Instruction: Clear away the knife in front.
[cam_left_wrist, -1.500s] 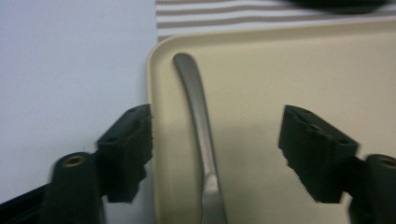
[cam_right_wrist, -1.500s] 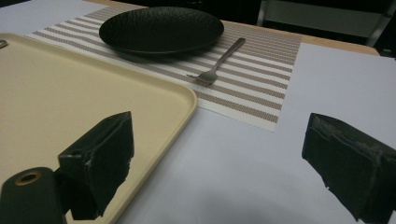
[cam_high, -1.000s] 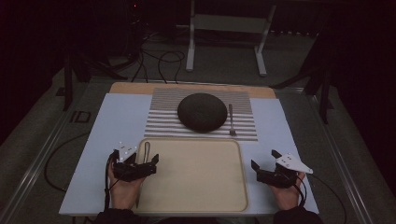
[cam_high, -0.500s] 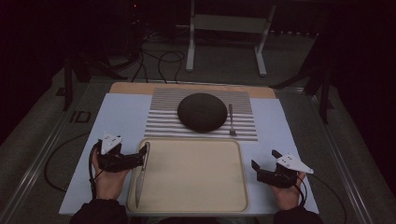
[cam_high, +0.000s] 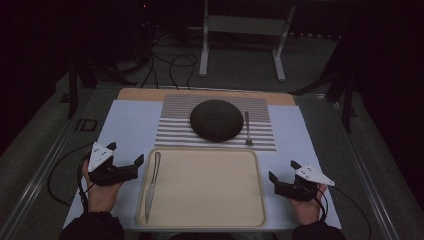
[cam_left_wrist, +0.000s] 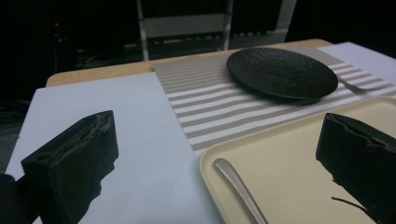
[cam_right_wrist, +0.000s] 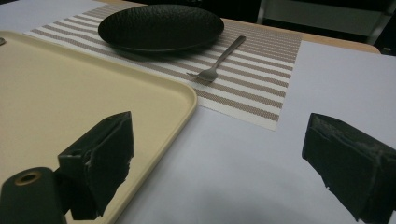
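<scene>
Knife (cam_high: 151, 186): lies along the tray's (cam_high: 205, 222) left edge.
Left gripper (cam_high: 126, 161): jaws apart, empty, just left of it.
Next: likely fork (cam_high: 247, 129), far right.

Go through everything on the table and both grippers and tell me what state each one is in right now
left gripper: open, nothing between its jaws, beside the tray's left edge
right gripper: open, holding nothing, right of the tray
knife: lying flat in the tray along its left side
tray: flat on the table, bare but for the knife
plate: upright on the striped mat, empty
fork: lying on the mat right of the plate
</scene>
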